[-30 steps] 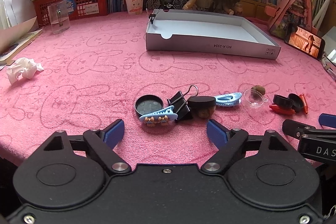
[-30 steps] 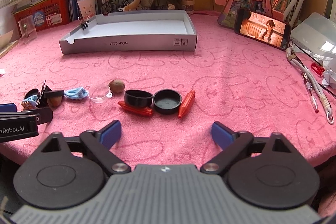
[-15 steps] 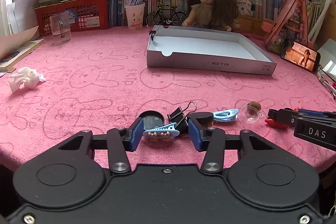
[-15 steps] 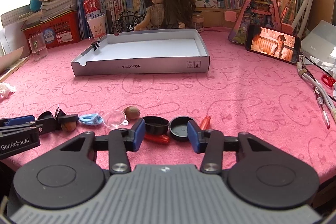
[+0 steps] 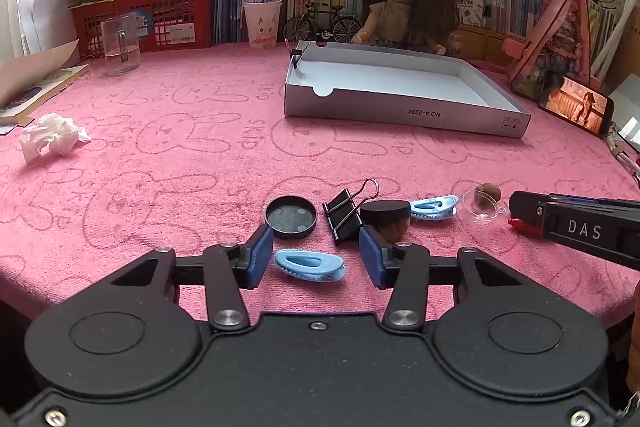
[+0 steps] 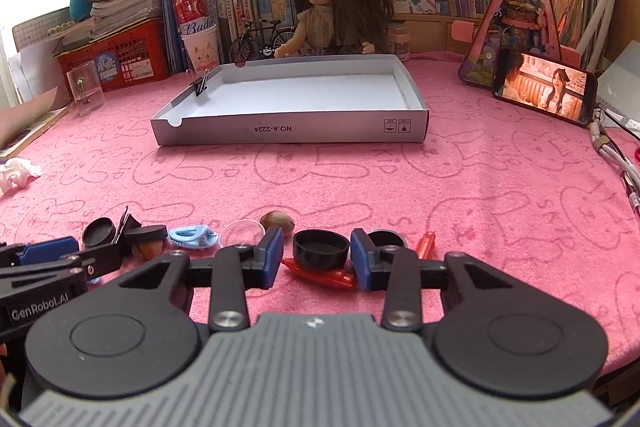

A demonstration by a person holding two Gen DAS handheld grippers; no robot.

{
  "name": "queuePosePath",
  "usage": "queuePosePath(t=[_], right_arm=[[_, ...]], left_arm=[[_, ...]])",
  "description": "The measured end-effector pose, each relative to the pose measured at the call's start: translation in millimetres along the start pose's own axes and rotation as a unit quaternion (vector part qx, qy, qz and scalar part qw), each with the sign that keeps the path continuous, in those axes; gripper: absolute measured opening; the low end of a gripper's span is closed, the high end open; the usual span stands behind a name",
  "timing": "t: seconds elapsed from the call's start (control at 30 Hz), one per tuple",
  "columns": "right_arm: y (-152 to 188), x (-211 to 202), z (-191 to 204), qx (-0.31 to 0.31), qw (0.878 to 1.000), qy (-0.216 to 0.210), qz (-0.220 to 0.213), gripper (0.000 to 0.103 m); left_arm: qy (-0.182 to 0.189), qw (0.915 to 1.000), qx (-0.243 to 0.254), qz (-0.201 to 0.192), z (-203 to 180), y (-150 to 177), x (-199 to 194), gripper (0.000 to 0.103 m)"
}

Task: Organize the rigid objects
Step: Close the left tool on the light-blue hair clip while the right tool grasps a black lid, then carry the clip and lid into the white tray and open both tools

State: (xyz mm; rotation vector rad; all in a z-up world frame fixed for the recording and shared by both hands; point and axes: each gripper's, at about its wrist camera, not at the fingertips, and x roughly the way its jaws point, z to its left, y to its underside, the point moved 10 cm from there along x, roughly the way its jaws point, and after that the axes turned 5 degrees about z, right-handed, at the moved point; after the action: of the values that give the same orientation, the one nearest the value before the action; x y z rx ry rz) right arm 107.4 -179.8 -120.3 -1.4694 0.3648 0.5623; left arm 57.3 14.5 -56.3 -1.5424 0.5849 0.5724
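Note:
A row of small objects lies on the pink cloth near the front edge. My left gripper (image 5: 316,253) is open, its pads on either side of a light blue hair clip (image 5: 310,265) without touching it. Just beyond lie a black round lid (image 5: 291,217), a black binder clip (image 5: 346,213), a black cap on a nut (image 5: 386,217) and a second blue clip (image 5: 434,207). My right gripper (image 6: 316,259) is open around a black round cap (image 6: 320,249) that rests over a red clip (image 6: 320,273). The grey open box (image 6: 296,107) stands farther back.
A clear plastic dome (image 6: 242,233) and a nut (image 6: 277,221) lie left of the right gripper. A phone (image 6: 544,93) leans at the right, a crumpled tissue (image 5: 52,139) and a glass (image 5: 120,45) at the left. A doll (image 6: 340,11) and books stand behind the box.
Both grippers have narrowed from wide open and lowered toward the objects. The blue hair clip now lies flat between the left pads, nearer than before. The black cap sits between the right pads.

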Motion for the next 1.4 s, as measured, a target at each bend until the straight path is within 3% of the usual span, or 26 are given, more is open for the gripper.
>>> queuePosePath(t=[0.23, 0.37, 0.63, 1.17, 1.4], right_arm=[[-1, 4, -2, 0.008, 1.000, -0.005, -0.002, 0.037], [-1, 2, -1, 0.011, 1.000, -0.007, -0.006, 0.037], [-6, -5, 0, 0.007, 1.000, -0.011, -0.023, 0.037], [-29, 6, -8, 0.001, 1.000, 0.004, -0.025, 0.037], [-43, 16, -11, -0.004, 1.000, 0.007, -0.024, 0.037]], left_arm=[[-0.003, 0.9999, 0.009, 0.005, -1, 4, 2, 0.046], [-0.007, 0.9999, 0.012, 0.000, -1, 4, 0, 0.034], [0.011, 0.9996, 0.019, -0.019, -9, -5, -8, 0.033], [0.042, 0.9980, 0.018, -0.042, -23, -64, 7, 0.033], [0.053, 0.9980, 0.013, -0.031, -32, -90, 32, 0.033]])
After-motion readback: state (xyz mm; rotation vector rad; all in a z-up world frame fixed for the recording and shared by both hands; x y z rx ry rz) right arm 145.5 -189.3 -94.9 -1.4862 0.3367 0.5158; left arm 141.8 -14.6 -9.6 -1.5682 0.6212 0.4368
